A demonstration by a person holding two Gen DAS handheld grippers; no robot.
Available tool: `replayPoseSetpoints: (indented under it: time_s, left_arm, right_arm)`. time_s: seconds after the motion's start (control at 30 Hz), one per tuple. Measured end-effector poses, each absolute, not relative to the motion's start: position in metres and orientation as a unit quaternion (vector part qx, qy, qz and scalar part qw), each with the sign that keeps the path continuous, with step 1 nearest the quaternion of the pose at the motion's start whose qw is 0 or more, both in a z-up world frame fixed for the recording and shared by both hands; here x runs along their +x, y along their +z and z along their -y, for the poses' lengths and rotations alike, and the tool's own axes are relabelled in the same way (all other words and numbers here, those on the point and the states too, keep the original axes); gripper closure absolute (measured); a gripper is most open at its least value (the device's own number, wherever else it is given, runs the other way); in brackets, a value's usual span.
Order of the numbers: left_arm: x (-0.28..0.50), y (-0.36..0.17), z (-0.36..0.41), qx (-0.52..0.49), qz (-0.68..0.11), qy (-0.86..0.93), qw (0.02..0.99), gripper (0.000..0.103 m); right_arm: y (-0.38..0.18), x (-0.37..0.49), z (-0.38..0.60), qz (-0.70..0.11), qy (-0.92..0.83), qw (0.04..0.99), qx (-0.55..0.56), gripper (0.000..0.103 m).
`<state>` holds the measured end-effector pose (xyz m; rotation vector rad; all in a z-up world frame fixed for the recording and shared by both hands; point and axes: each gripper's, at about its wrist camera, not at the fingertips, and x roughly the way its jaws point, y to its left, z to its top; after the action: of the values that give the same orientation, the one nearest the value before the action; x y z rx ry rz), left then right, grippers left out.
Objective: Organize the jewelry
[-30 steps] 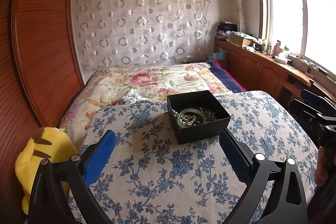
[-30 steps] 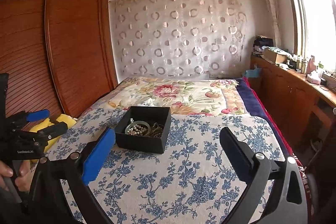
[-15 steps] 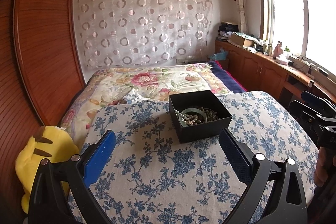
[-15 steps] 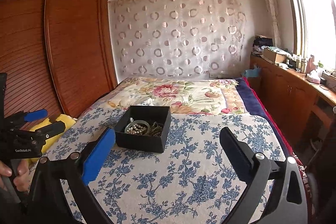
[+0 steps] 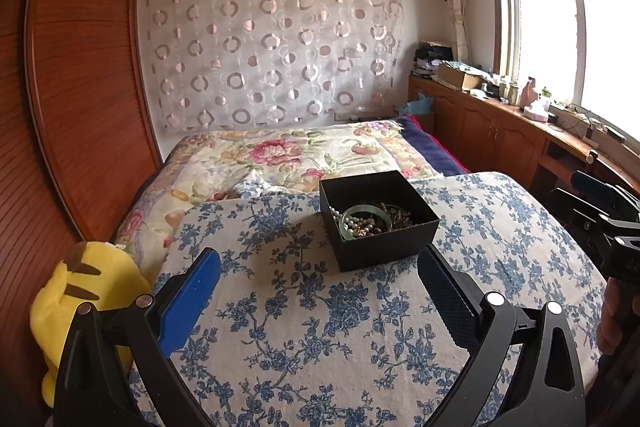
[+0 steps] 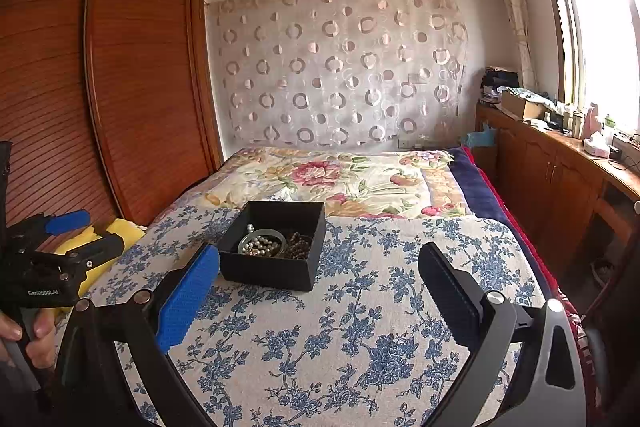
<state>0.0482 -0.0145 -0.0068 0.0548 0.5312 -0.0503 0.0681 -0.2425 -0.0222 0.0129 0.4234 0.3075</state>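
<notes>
Nearest to each camera are its own two fingers, spread wide with nothing between them: the left gripper [image 5: 318,283] and the right gripper [image 6: 319,277] both hang above the blue-flowered cloth [image 5: 320,327] on the bed.

A little further, the black box [image 5: 378,223] stands on this cloth, open at the top. Inside it lie a pale green bangle [image 5: 365,221], a string of pearls [image 5: 356,226] and some darker beads [image 5: 400,218]; these are too small to tell exactly what they are.

Only the right wrist view shows the person's hand [image 6: 28,337] around the left tool's handle. Only the left wrist view shows the whole yellow plush toy [image 5: 84,303] beside the bed.

Further away are the floral quilt [image 5: 296,157], then the curtain with circles [image 5: 272,47], and the wooden wardrobe [image 6: 100,79] at the left.
</notes>
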Motion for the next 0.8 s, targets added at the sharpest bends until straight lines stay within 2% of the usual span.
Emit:
replayPoseSetpoints:
  time_s: [0.8]
  left_arm:
    - [0.0442, -0.0045, 0.0173, 0.021, -0.254, -0.031, 0.966, 0.008]
  right_arm:
    - [-0.0220, 0.0625, 0.2433, -0.207, 0.154, 0.966, 0.008, 0.003]
